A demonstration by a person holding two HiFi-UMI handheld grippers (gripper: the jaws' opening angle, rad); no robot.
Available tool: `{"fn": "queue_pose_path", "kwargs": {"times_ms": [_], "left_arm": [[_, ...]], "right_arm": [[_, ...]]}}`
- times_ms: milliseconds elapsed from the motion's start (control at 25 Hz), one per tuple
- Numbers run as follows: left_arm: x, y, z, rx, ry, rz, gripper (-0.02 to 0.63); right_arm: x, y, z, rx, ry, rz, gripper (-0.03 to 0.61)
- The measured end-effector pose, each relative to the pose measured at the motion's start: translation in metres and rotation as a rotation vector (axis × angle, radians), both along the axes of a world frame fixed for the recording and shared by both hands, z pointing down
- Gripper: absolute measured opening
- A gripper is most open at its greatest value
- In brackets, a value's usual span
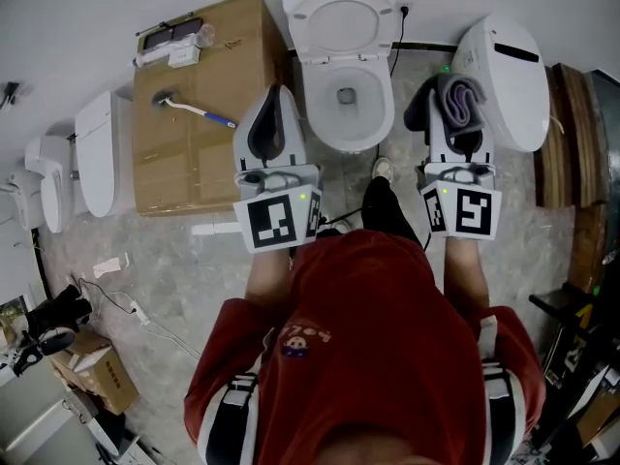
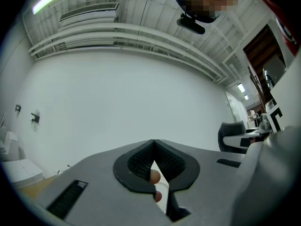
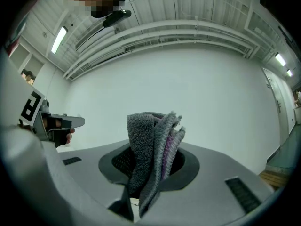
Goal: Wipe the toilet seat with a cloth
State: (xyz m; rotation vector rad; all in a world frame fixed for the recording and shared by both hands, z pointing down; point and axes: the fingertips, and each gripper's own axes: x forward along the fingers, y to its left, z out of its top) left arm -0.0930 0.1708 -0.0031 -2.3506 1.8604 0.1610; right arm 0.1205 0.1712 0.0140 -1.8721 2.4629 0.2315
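A white toilet (image 1: 341, 61) stands against the wall ahead of me, its lid raised and the seat ring (image 1: 312, 105) down around the open bowl. My left gripper (image 1: 270, 114) is held up just left of the bowl, jaws shut with nothing between them. In the left gripper view the gripper (image 2: 153, 150) points up at a bare white wall. My right gripper (image 1: 455, 105) is held right of the toilet, shut on a folded grey and purple cloth (image 1: 461, 103). The cloth (image 3: 153, 152) stands up from the jaws in the right gripper view.
A large cardboard box (image 1: 205, 105) stands left of the toilet with a toilet brush (image 1: 189, 108) lying on it. Another white toilet (image 1: 509, 76) is at the right, more white fixtures (image 1: 97, 153) at the left. Cables and small boxes (image 1: 92, 366) lie on the marble floor.
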Motion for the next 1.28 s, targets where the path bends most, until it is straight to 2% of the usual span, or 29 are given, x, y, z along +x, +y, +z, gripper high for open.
{"fn": "queue_pose_path", "kwargs": {"times_ms": [400,720,1000,1280], "left_arm": [[0.062,-0.114,0.007,-0.042,-0.017,-0.03,0.012],[0.097,-0.184,0.024,-0.096,-0.038,-0.096,0.012],[0.1,-0.218,0.051,-0.138,-0.039,-0.121,0.012],[0.087,-0.258,0.125,-0.153,-0.015,-0.083,0.012]], "right_arm": [[0.061,-0.126,0.017,-0.064,-0.027,-0.043,0.098],[0.103,-0.207,0.046,-0.135,-0.057,-0.098,0.098],[0.099,-0.252,0.083,-0.189,-0.038,-0.127,0.098],[0.079,-0.283,0.171,-0.262,0.02,-0.084,0.098]]}}
